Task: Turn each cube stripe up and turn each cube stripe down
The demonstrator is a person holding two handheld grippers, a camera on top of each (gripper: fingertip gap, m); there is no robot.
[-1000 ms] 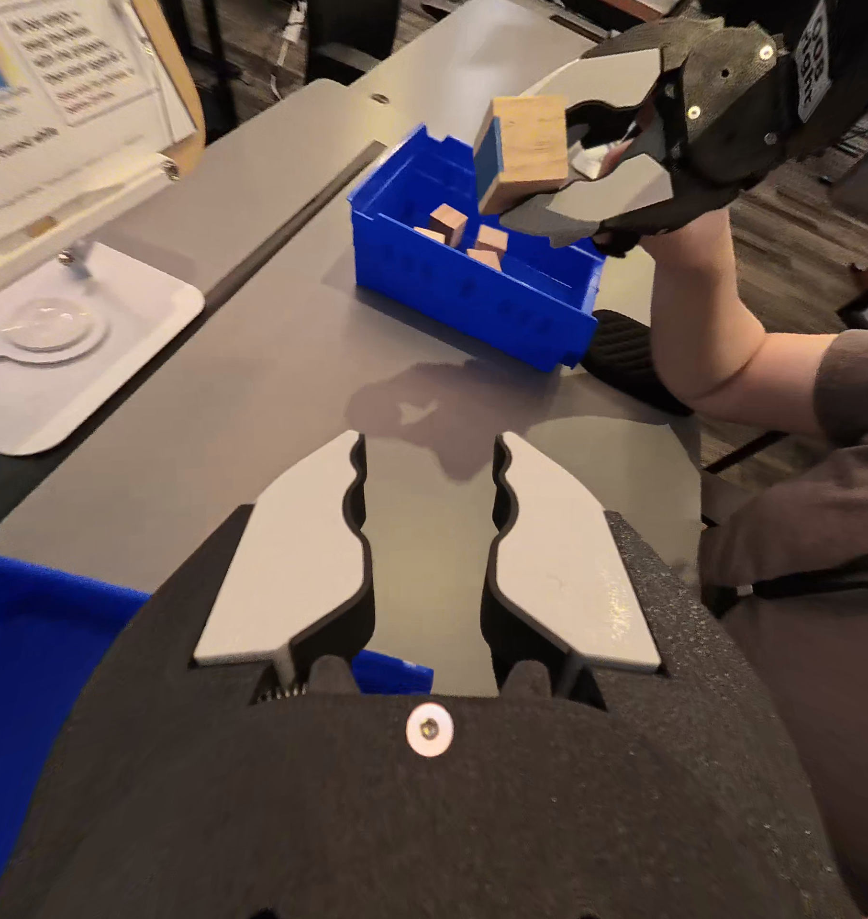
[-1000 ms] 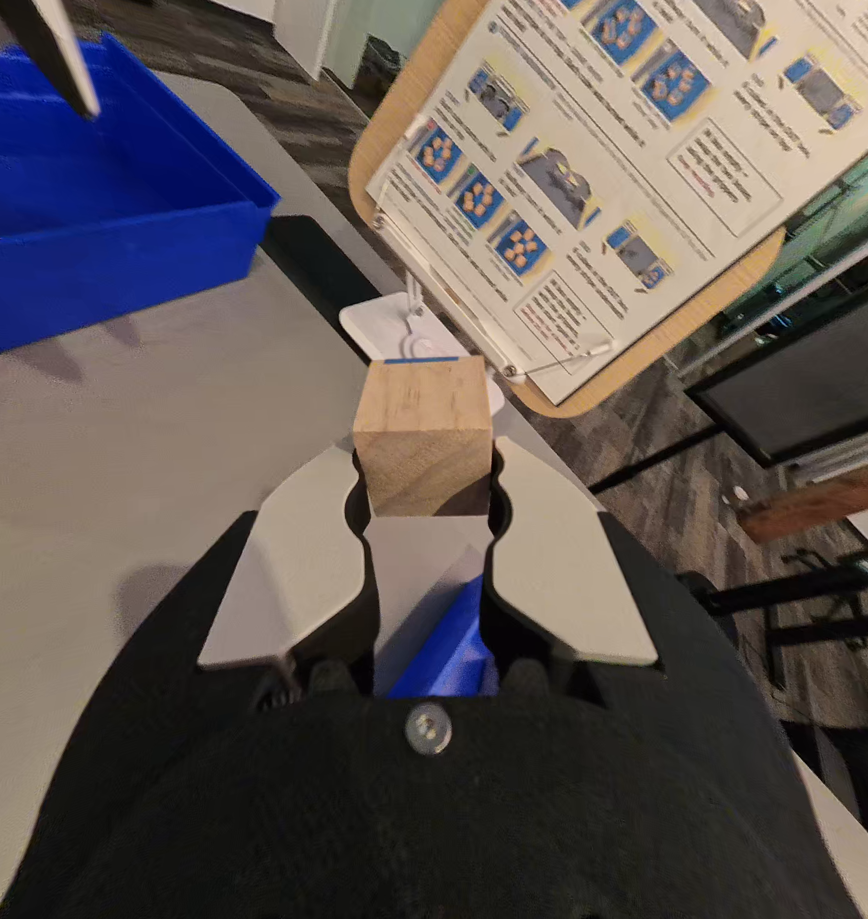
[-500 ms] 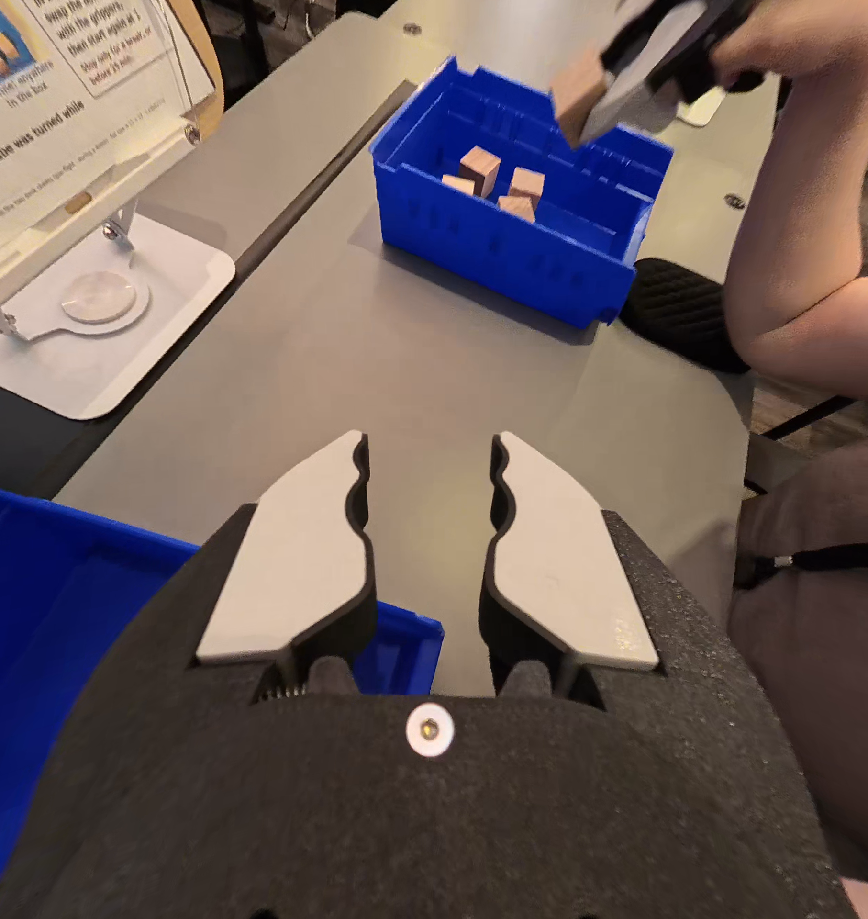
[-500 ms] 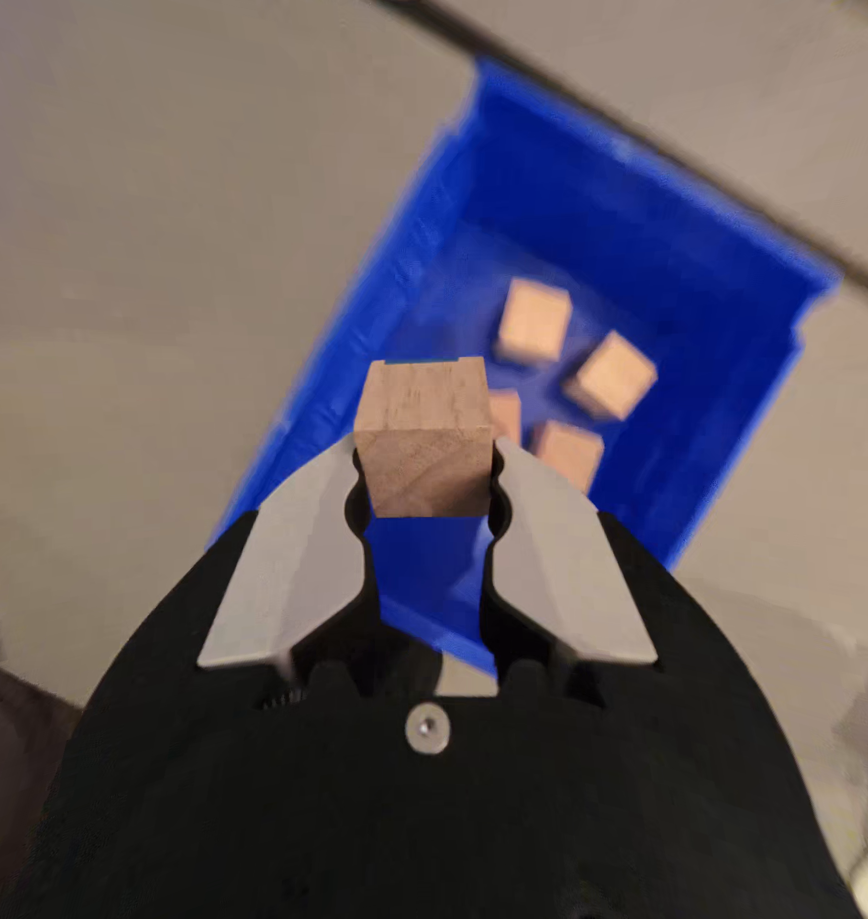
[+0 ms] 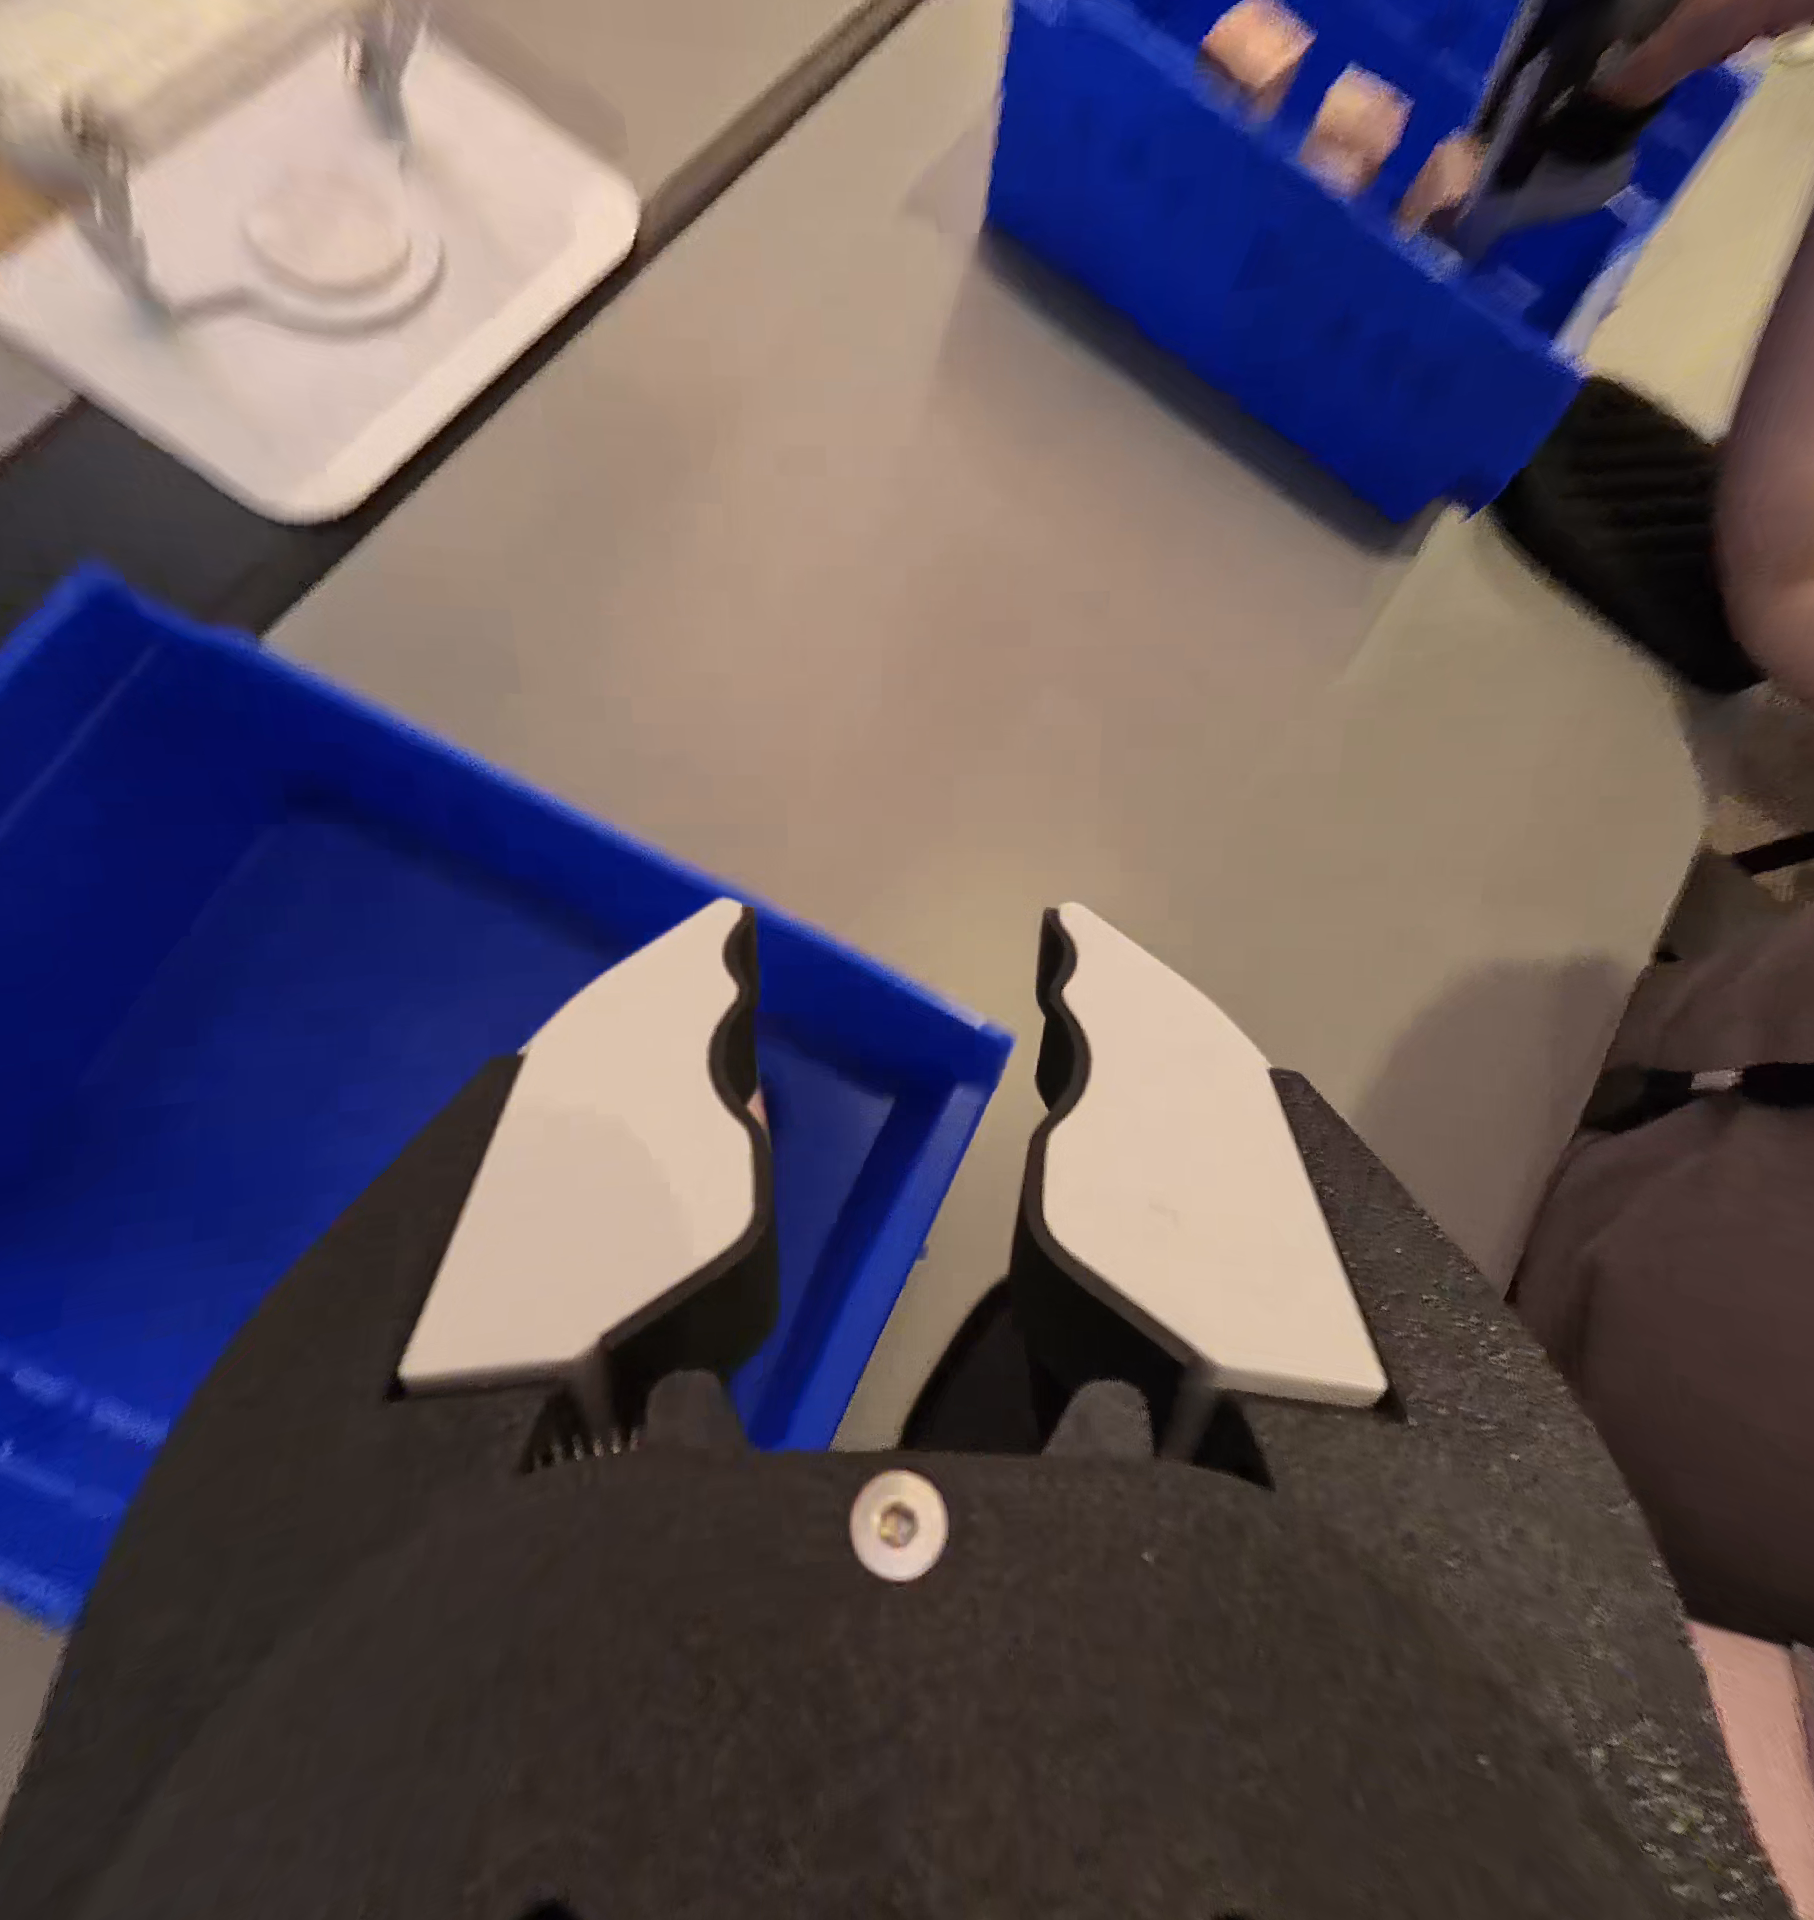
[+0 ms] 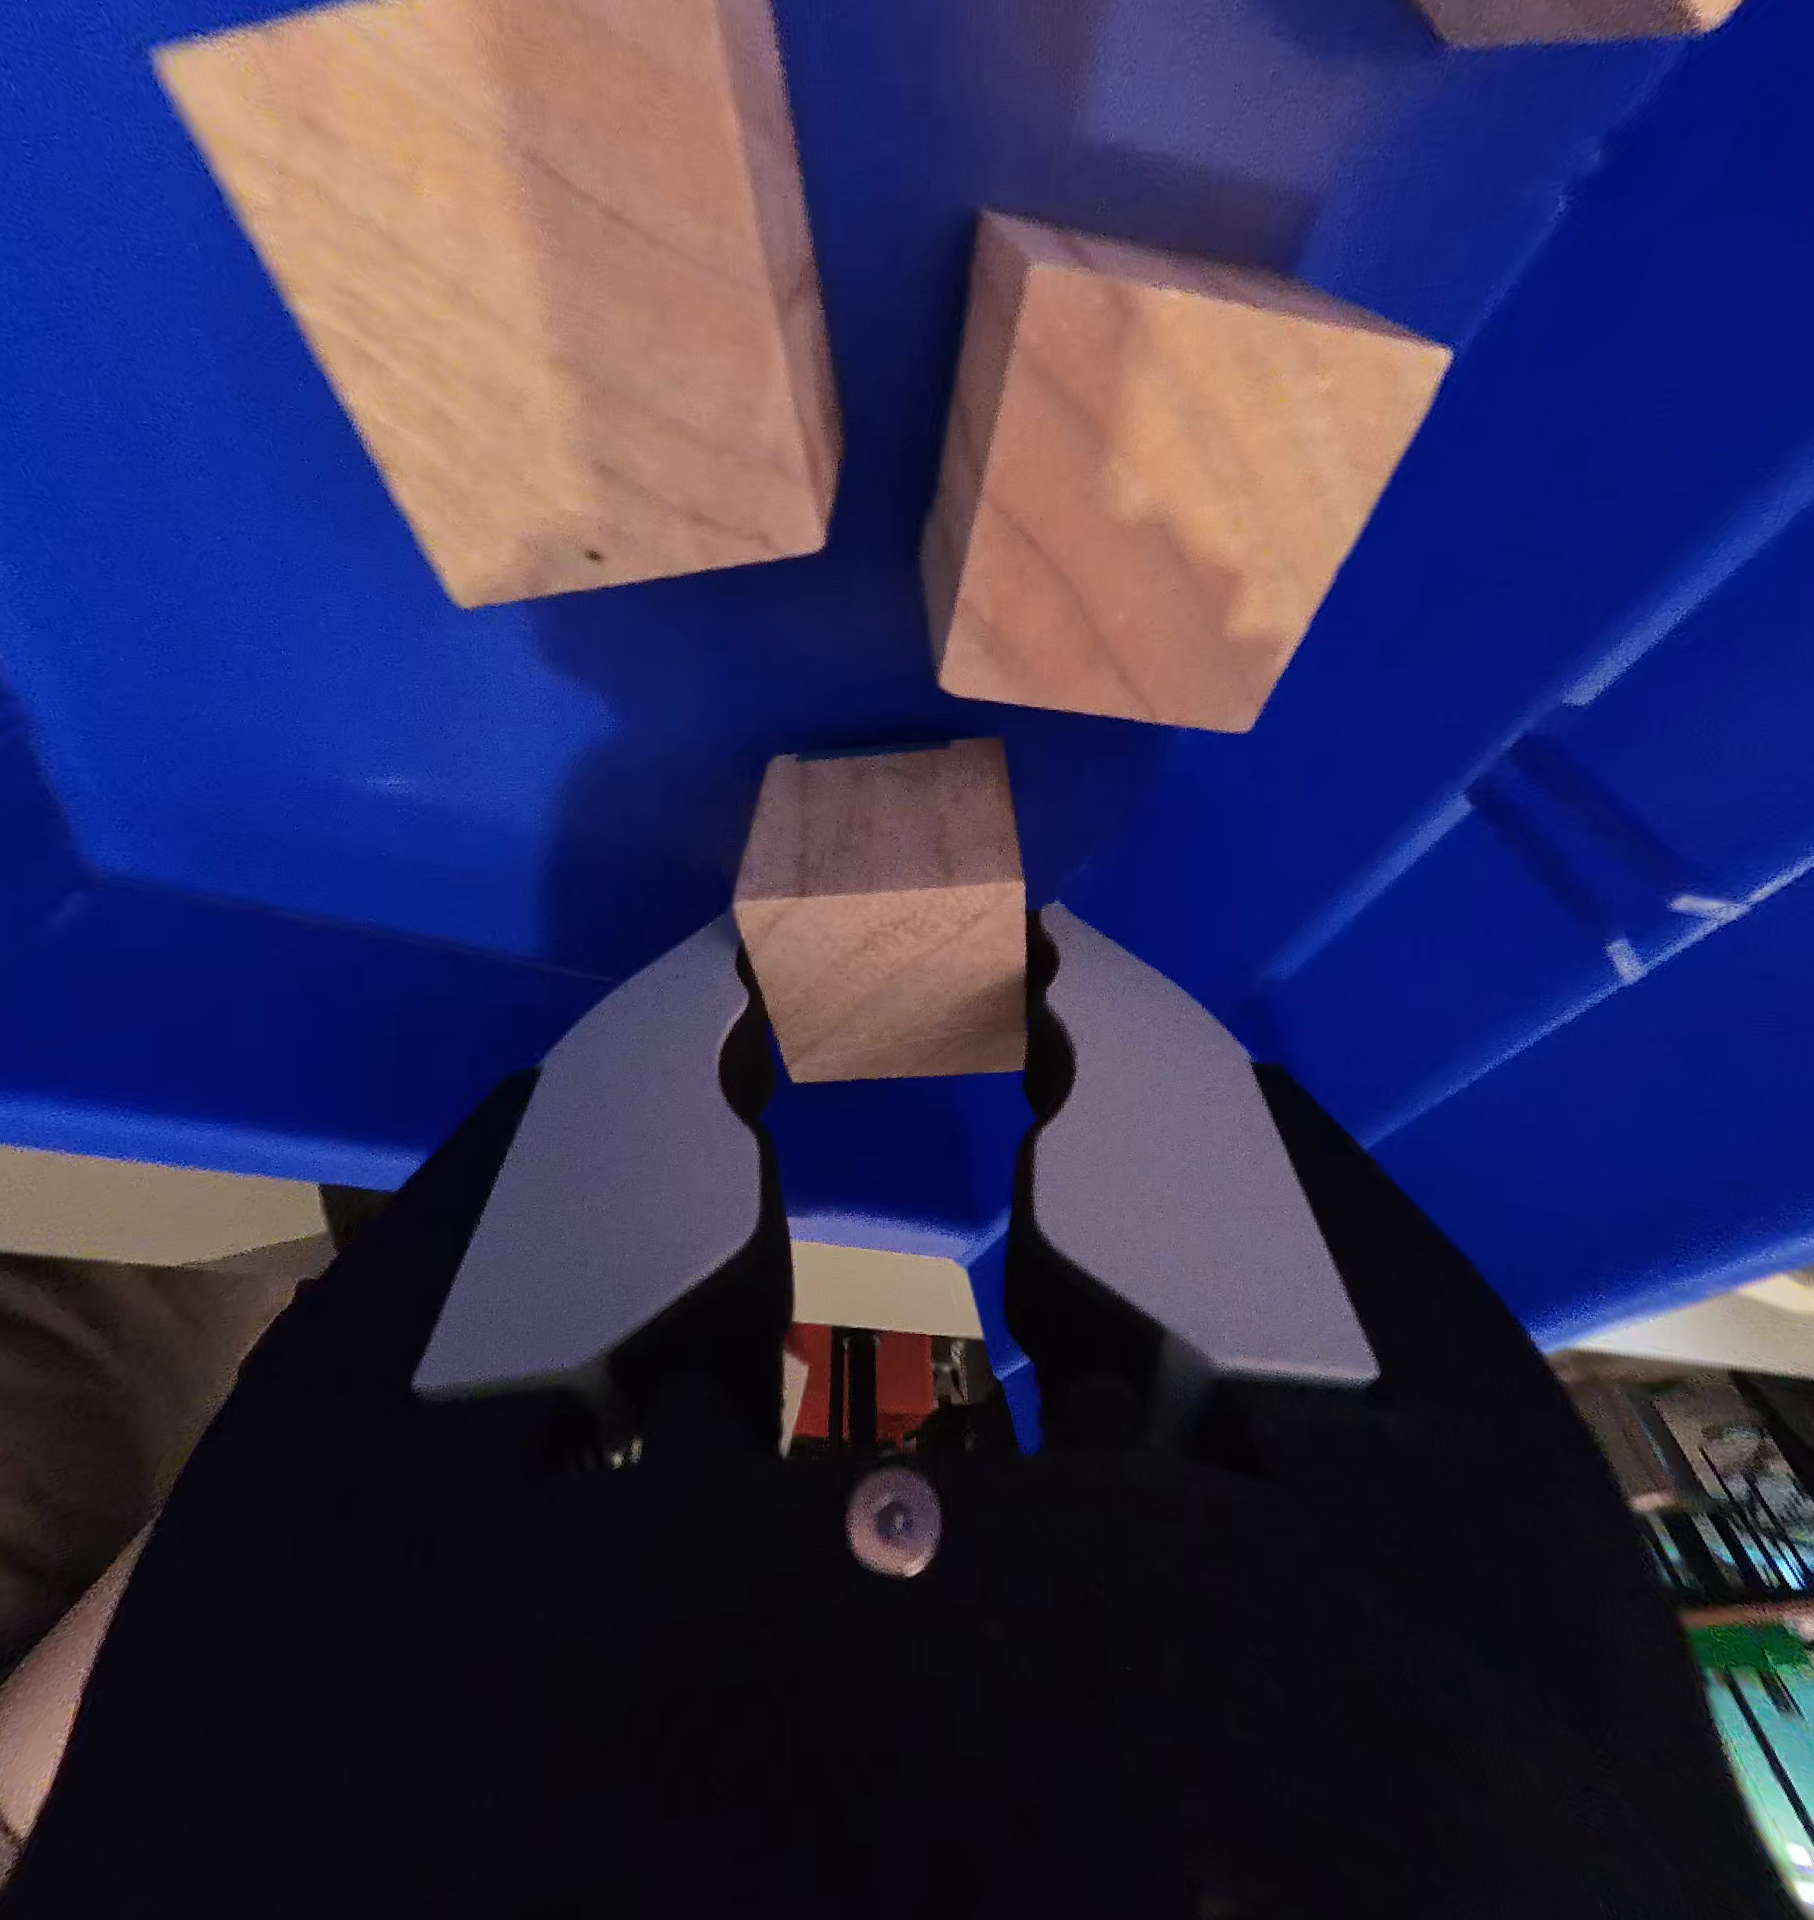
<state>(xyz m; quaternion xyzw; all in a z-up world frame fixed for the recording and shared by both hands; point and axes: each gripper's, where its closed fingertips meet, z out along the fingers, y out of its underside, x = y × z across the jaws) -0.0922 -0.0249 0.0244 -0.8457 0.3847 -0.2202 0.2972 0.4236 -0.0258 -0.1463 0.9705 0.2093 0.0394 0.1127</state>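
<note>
Your right hand-held gripper [image 6: 887, 997] clamps the small light wooden cube [image 6: 882, 914] at frame centre, low inside the blue plastic bin [image 6: 259, 790], thin blue stripe edge facing the floor, presumably for stripe-down placement; your left hand-held gripper [image 5: 892, 997] hangs released, empty.
</note>
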